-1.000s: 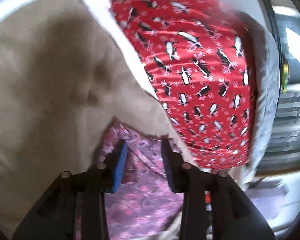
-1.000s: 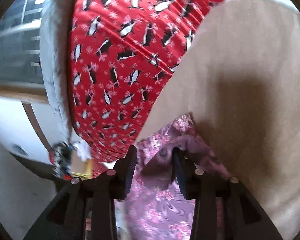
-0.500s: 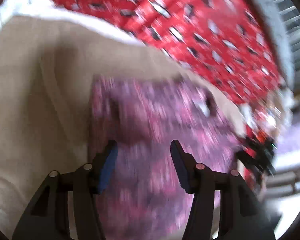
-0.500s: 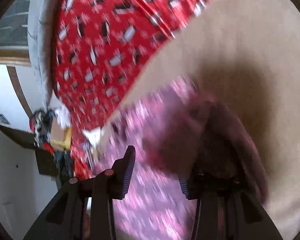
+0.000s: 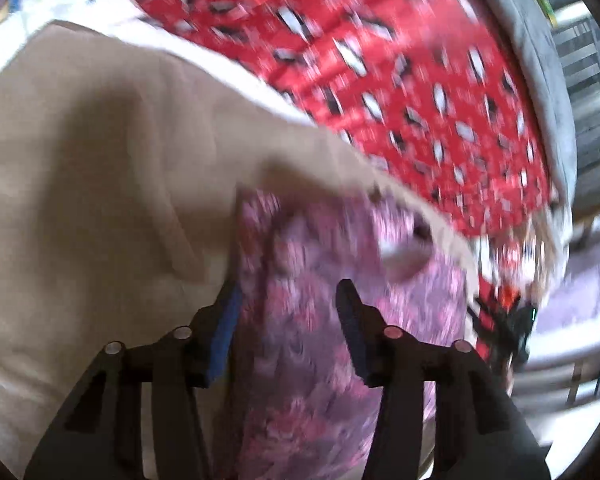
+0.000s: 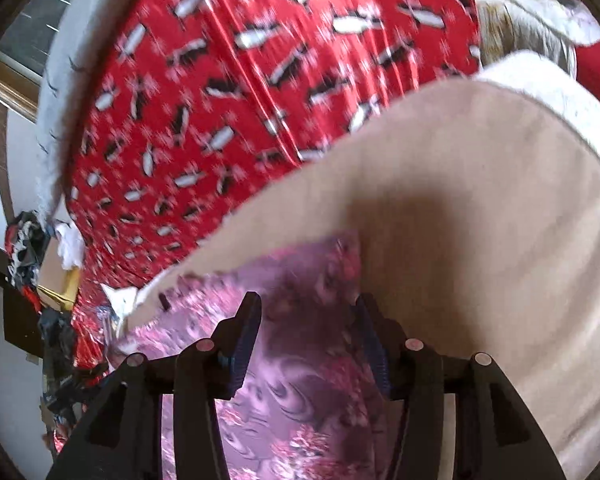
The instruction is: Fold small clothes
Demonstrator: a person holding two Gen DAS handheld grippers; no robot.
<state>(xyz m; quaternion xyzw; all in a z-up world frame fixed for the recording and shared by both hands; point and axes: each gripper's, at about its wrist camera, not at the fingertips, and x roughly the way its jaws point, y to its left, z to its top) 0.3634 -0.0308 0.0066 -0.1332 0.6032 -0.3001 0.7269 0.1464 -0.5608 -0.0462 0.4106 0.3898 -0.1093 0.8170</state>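
Observation:
A small pink and purple floral garment (image 5: pixel 320 320) lies flat on a beige cloth (image 5: pixel 80 200); it also shows in the right wrist view (image 6: pixel 300 380). My left gripper (image 5: pixel 286 300) is open just above the garment's near part, its jaws apart and nothing between them. My right gripper (image 6: pixel 306 312) is open over the same garment near its far corner, jaws apart and empty. Both views are motion-blurred.
A red cloth with penguin print (image 5: pixel 400 80) covers the surface beyond the beige cloth (image 6: pixel 480 220); it shows in the right wrist view too (image 6: pixel 240 100). A grey padded edge (image 5: pixel 548 80) borders it. Dark cluttered items (image 6: pixel 40 320) sit off the surface's left side.
Both grippers have let go of the garment and opened. The garment now lies spread flat below them. Both grippers have pulled back from it.

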